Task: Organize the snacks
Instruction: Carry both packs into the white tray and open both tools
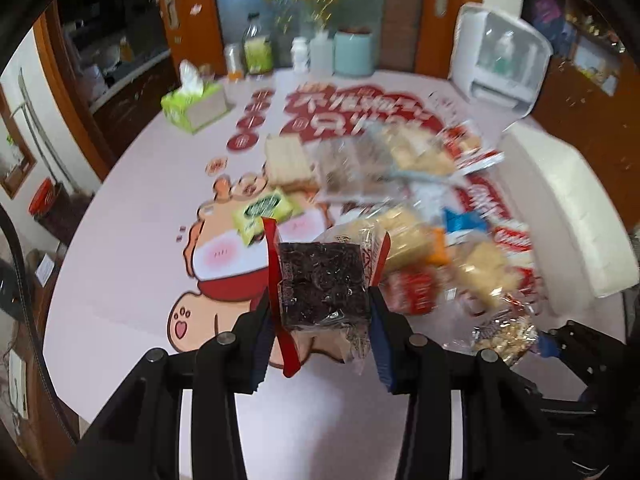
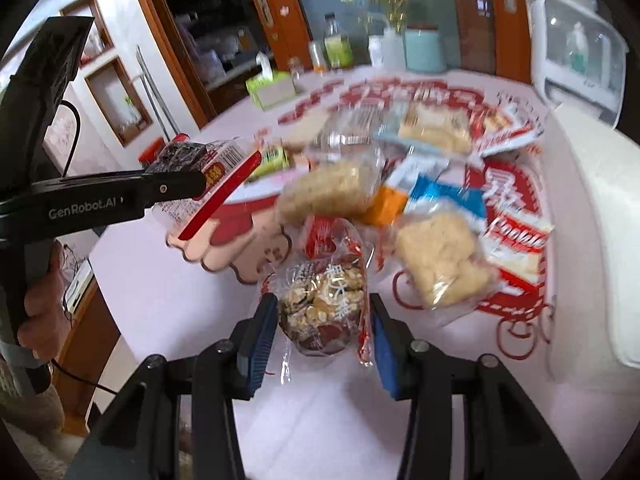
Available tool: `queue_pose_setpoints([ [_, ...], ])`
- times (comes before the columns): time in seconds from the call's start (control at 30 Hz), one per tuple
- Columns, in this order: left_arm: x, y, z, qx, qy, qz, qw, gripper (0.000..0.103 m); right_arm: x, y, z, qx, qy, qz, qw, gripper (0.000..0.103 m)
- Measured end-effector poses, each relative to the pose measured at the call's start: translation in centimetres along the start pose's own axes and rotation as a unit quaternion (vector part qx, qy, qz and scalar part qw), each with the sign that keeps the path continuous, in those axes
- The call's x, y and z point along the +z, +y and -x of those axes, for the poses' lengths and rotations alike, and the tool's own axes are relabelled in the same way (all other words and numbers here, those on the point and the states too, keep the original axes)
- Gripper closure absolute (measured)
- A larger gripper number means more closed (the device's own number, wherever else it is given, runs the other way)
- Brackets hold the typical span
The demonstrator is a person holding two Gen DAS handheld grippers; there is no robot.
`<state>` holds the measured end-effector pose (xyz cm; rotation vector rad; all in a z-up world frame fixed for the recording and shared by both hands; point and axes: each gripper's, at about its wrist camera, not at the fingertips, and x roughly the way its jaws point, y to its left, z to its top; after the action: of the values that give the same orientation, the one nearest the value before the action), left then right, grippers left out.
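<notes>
Pale pink tablecloth [image 1: 132, 240] with red cartoon prints fills both views, crinkly snack packets [image 2: 400, 200] heaped at centre right. Lower centre in the left wrist view, the left gripper [image 1: 322, 322] pinches a clear-wrapped dark square cake [image 1: 324, 284]. Lower centre in the right wrist view, the right gripper [image 2: 324, 334] clamps a lumpy nut bar packet [image 2: 326, 306].

"GenRobot.AI" stands in pale letters on the black side of the left gripper [image 2: 176, 188], seen from the right wrist view. A red and white wrapper [image 2: 520, 240] near the right edge of the snack pile carries white script that seems to read "Cookies", though blur makes it uncertain. The dark snack packet [image 2: 212, 160] bears a barcode, digits unreadable. Large characters on the tablecloth [image 1: 352, 112] are too blurred to read
</notes>
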<state>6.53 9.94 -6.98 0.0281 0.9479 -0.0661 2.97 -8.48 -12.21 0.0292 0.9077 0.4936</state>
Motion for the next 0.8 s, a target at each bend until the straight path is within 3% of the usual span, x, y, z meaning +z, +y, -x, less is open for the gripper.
queue_pose_setpoints([
  [0.23,1.8,-4.2,5.1,-0.041,-0.051,-0.041,0.9970,0.062,1.2,-1.1,6.7,-0.027,-0.081,-0.015,0.996,0.058],
  [0.37,3.7,-8.0,7.8,-0.073,-0.089,-0.075,0.9905,0.062,2.3,-3.0,11.4,-0.060,-0.135,-0.032,0.988,0.058],
  [0.6,7.6,-16.3,8.6,-0.146,-0.119,-0.133,0.9730,0.061,3.9,-7.7,17.5,-0.192,-0.185,-0.075,0.961,0.057],
  [0.8,10.1,-24.0,6.2,-0.198,-0.116,-0.164,0.9593,0.061,5.0,-13.2,19.2,-0.288,-0.176,-0.117,0.934,0.057],
])
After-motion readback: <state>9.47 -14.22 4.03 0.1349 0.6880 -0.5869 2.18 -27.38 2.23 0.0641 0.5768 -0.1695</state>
